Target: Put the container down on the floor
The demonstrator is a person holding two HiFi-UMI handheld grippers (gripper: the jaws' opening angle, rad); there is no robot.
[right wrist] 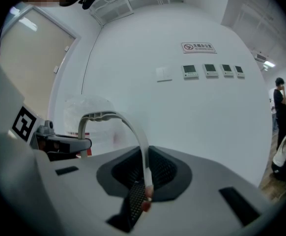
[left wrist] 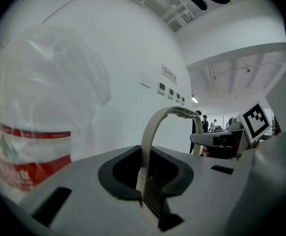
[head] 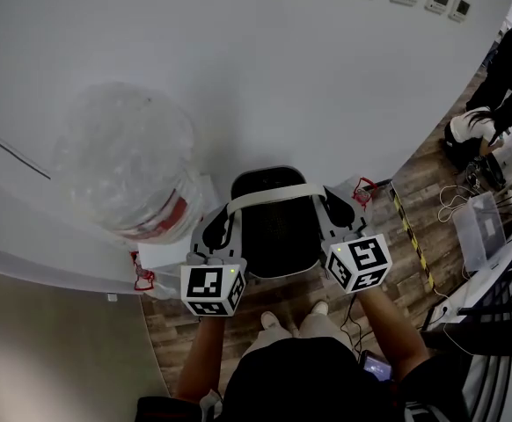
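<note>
A black mesh container (head: 278, 227) with a white arched handle (head: 274, 196) hangs between my two grippers, over the wooden floor (head: 414, 262) next to the white wall. My left gripper (head: 223, 227) is shut on the handle's left end. My right gripper (head: 333, 214) is shut on its right end. In the left gripper view the handle (left wrist: 170, 113) rises out of the left gripper (left wrist: 145, 183) and arcs to the right. In the right gripper view the handle (right wrist: 108, 116) curves left from the right gripper (right wrist: 143, 191). Whether the container's base touches the floor is hidden.
A large clear water bottle (head: 133, 161) with a red label stands close at the left, by the wall. The person's feet (head: 296, 319) are right behind the container. A yellow-black strip (head: 412, 236) runs along the floor at the right. People (head: 502, 69) and cables are further right.
</note>
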